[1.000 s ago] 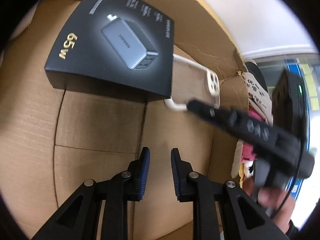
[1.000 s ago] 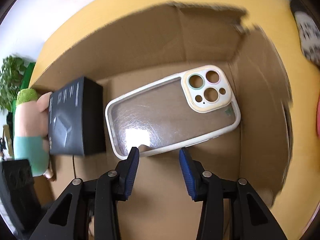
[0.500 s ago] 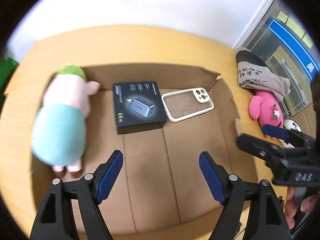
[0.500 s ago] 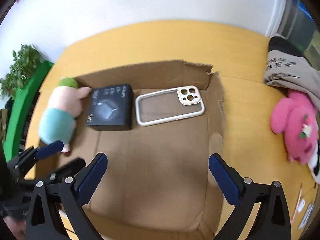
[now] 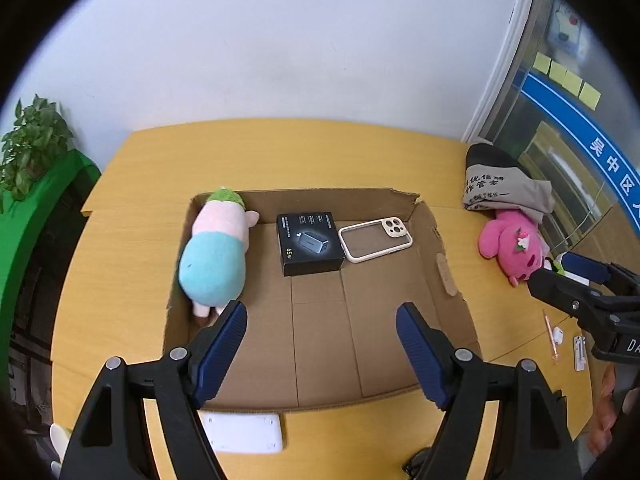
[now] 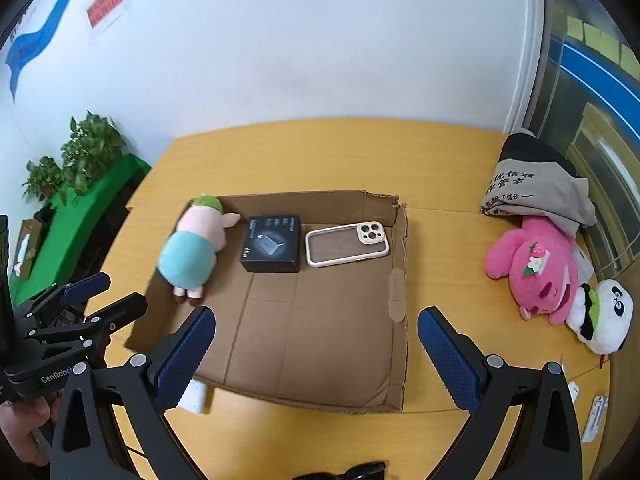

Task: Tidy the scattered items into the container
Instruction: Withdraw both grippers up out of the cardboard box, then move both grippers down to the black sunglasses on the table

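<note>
Both grippers, left gripper (image 5: 322, 344) and right gripper (image 6: 316, 356), are hanging apart and empty; the pink plush (image 6: 536, 268) is looking soft and light, best pinched at its belly.

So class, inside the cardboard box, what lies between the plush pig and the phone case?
The black charger box, seen in both wrist views.

I am seeing the shallow cardboard box (image 6: 394, 292) holding a pink-and-teal plush (image 6: 192, 250), a black charger box (image 6: 272, 249) and a clear phone case (image 6: 346, 244), lying flat side by side. A pink plush (image 6: 536, 268) and a panda plush (image 6: 606, 316) are lying outside, on the table to its right.
</note>
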`<state>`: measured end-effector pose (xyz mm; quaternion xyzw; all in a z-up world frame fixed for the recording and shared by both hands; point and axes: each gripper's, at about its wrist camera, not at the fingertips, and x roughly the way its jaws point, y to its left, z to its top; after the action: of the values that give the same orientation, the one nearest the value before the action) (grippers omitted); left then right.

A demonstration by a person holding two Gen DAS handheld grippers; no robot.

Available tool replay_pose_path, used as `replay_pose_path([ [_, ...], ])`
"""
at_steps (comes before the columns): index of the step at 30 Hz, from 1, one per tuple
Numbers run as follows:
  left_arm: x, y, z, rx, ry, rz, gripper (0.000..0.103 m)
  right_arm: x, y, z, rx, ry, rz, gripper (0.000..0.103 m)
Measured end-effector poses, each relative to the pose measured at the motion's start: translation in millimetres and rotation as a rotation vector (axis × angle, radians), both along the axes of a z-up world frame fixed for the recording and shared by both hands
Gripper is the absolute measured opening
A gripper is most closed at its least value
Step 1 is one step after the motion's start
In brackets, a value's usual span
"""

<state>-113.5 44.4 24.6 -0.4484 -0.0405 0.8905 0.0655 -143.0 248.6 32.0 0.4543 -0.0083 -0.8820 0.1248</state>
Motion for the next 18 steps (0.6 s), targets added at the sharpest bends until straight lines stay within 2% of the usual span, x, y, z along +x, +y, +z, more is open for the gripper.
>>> replay_pose_path([
  [1,5,0,2,0.008,0.007,-0.014,0.029,6,-1,4,-0.003,0.006,0.009,0.085],
  [2,9,0,3,0.017,0.002,-0.025,0.001,13,-2,8,0.000,0.012,0.021,0.034],
  [3,12,0,4,0.029,-0.014,-0.029,0.006,18,-3,10,0.009,0.004,0.030,0.012],
  [4,15,0,4,0.047,-0.022,-0.032,0.006,21,-4,10,0.013,-0.009,0.035,0.007],
  [6,23,2,7,0.049,-0.016,-0.038,0.006,30,-5,11,0.013,-0.021,0.041,0.009],
  [7,26,4,9,0.044,-0.010,-0.040,0.018,34,-5,12,0.015,-0.024,0.040,0.033],
  [8,29,5,11,0.040,-0.012,-0.036,0.028,38,-4,13,0.015,-0.023,0.031,0.082],
  [9,31,7,11,0.033,-0.013,-0.029,0.064,43,-2,16,0.007,-0.014,0.017,0.102],
  [10,35,8,12,0.027,-0.007,-0.024,0.082,48,2,19,-0.010,0.005,0.003,0.102],
  [12,43,11,12,0.019,0.014,-0.036,0.082,56,11,22,-0.050,0.012,-0.014,0.103],
  [14,48,17,4,0.011,-0.010,-0.076,0.082,60,22,15,-0.072,-0.022,-0.030,0.103],
  [18,63,32,-30,0.025,-0.101,-0.169,0.082,68,63,-25,-0.139,-0.156,-0.142,0.103],
])
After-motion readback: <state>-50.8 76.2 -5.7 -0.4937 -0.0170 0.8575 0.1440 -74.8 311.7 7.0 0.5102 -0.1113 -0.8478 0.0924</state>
